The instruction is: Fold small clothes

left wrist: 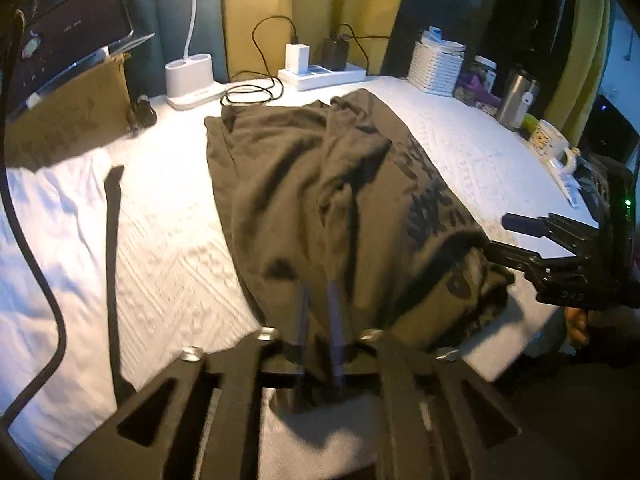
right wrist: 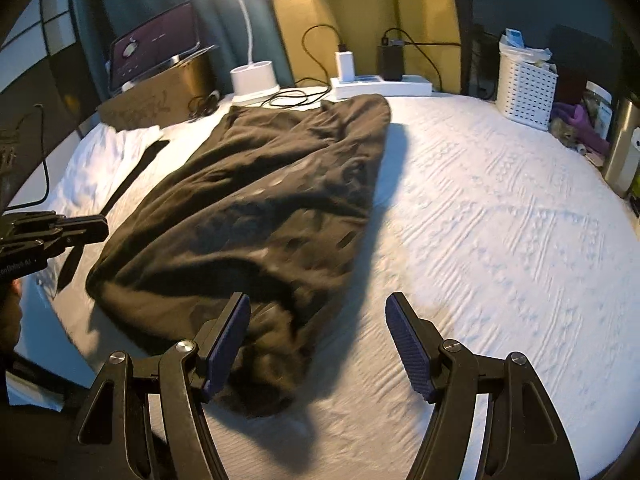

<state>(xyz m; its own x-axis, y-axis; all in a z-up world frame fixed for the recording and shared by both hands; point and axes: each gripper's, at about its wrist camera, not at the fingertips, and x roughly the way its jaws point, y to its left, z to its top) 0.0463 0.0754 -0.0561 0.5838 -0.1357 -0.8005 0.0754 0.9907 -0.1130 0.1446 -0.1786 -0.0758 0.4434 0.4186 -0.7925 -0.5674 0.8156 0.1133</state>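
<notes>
Dark garment (left wrist: 320,184) between narrowly parted left hand-held gripper (left wrist: 318,292); right hand-held gripper (right wrist: 318,316) wide, empty.

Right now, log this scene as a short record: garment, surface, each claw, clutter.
garment: dark garment lying lengthwise, roughly folded, wrinkled, near end bunched
surface: white textured cover
left claw: jaws narrowly apart, over the garment's near end; whether cloth is between them is unclear
right claw: wide open, nothing gripped, left pad beside the bunched end
far edge: desk lamp, power strip, white basket
left side: dark strap
</notes>
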